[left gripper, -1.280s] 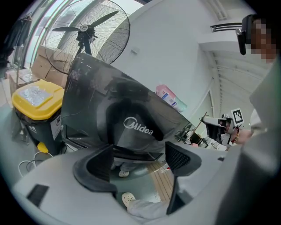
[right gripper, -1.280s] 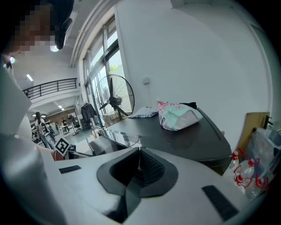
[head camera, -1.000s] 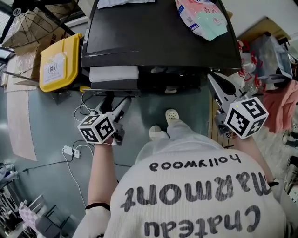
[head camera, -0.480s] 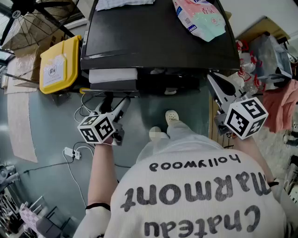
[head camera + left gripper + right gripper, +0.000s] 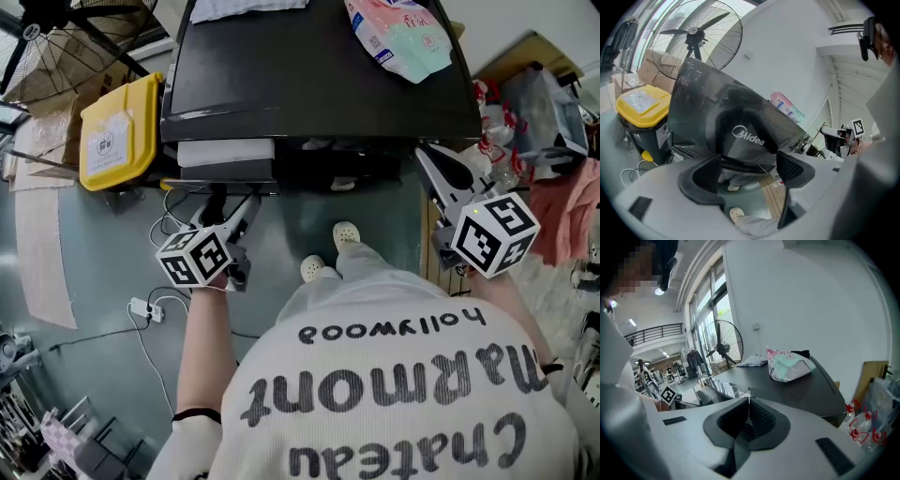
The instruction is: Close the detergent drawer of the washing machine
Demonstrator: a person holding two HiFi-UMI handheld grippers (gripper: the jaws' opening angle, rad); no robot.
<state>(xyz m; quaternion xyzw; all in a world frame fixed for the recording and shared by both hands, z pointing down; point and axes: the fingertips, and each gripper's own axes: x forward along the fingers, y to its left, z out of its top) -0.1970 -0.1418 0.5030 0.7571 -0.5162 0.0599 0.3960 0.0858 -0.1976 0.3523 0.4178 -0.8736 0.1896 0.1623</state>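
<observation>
The black washing machine (image 5: 319, 80) is below me in the head view; its Midea front (image 5: 749, 136) fills the left gripper view. Its detergent drawer (image 5: 227, 151) sticks out at the front left, pale on top with a dark front. Just in front of and below the drawer hangs my left gripper (image 5: 234, 212), open and empty, clear of the drawer; the machine front shows between its jaws (image 5: 747, 164). My right gripper (image 5: 427, 161) is by the machine's right front corner, shut on nothing (image 5: 749, 405).
A yellow-lidded bin (image 5: 117, 127) stands left of the machine, with a floor fan (image 5: 701, 33) behind it. A pink-green bag (image 5: 408, 37) and a cloth (image 5: 248, 7) lie on the machine. Cables and a power strip (image 5: 141, 305) are on the floor; clutter (image 5: 544, 112) is at the right.
Both grippers stay almost where they were. A shoe on the floor below the machine has shifted slightly.
</observation>
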